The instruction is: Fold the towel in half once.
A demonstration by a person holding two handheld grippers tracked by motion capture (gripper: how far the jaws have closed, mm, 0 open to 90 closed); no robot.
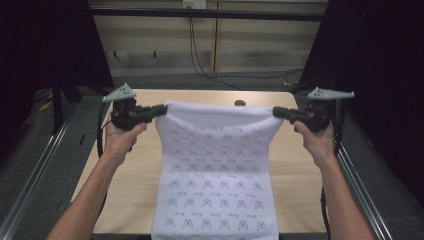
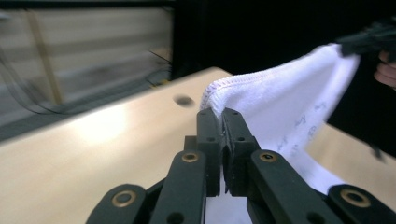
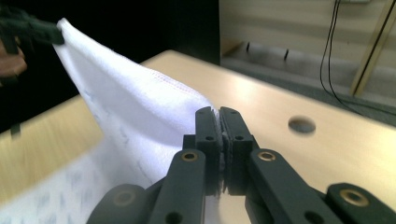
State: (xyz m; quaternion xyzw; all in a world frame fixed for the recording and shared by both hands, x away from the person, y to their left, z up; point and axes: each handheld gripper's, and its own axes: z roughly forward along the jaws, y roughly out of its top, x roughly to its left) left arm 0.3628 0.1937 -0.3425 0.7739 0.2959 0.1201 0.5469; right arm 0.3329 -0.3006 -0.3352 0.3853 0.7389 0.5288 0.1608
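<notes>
Towel (image 1: 215,170), white, blue-printed, hangs between left tool (image 1: 161,110), right tool (image 1: 278,112), both clamping corners.

Patterned white towel (image 1: 215,170) between hand-held grippers

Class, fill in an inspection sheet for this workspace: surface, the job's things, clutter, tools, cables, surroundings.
Surface: pale wooden table with a round hole near its far edge.
Job's things: white towel with a small printed pattern, far edge lifted, the rest trailing to the near edge.
Clutter: nothing seen.
Tools: left tool and right tool each shut on a far corner of the towel.
Cables: black cables hang down the back wall.
Surroundings: panelled wall, dark curtains at both sides, grey floor.
</notes>
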